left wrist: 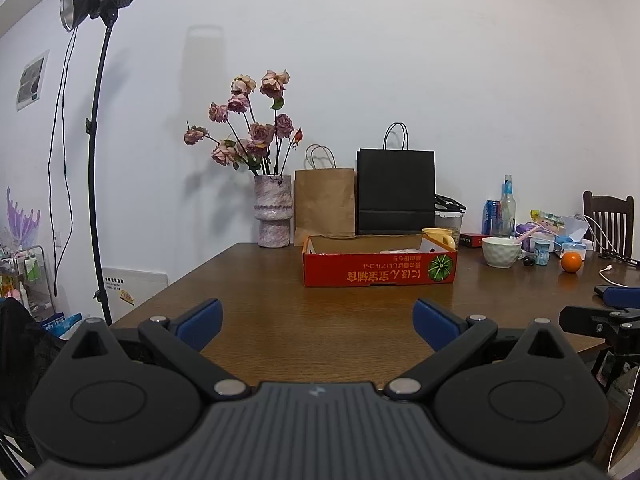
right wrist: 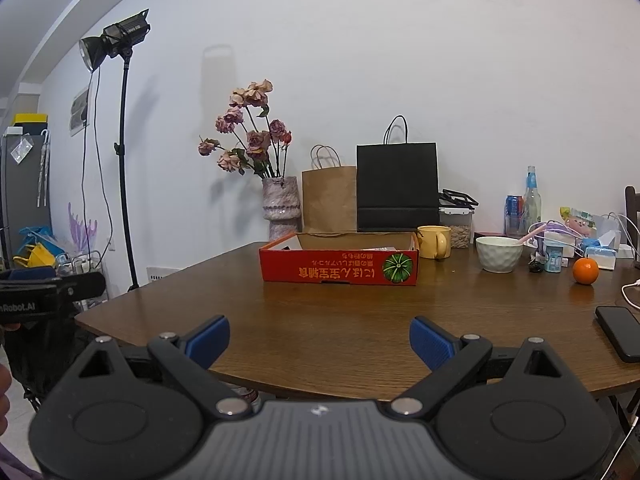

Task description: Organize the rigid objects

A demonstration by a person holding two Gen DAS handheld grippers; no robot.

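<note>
Both tools are held low at the near edge of the wooden table (left wrist: pixel 280 280), and both are spread wide with nothing between the blue pads. The left gripper (left wrist: pixel 318 320) fills the bottom of its view, and the right gripper (right wrist: pixel 319 338) does the same in the other view.

The things to organize stand far from them, in the right half of each frame. A red cardboard box (right wrist: pixel 339 268) sits in the middle of the frame, open at the top; it looks like the place to collect things. Just right of it is a yellow mug (right wrist: pixel 433 241), then a white bowl (right wrist: pixel 499 254) with a pink utensil inside, and further right an orange (right wrist: pixel 585 270). A black phone (right wrist: pixel 618 332) lies at the right edge, nearest to the right gripper.

The mug and the bowl seem to be ceramic, so they are probably stiff, a little heavy, smooth and breakable. The mug is best taken over its rim or by the handle; the bowl over one wall of its rim. The orange is round and may roll away, so the pads should close across its widest part. The phone is flat and thin, and hard to lift from the table.
</note>
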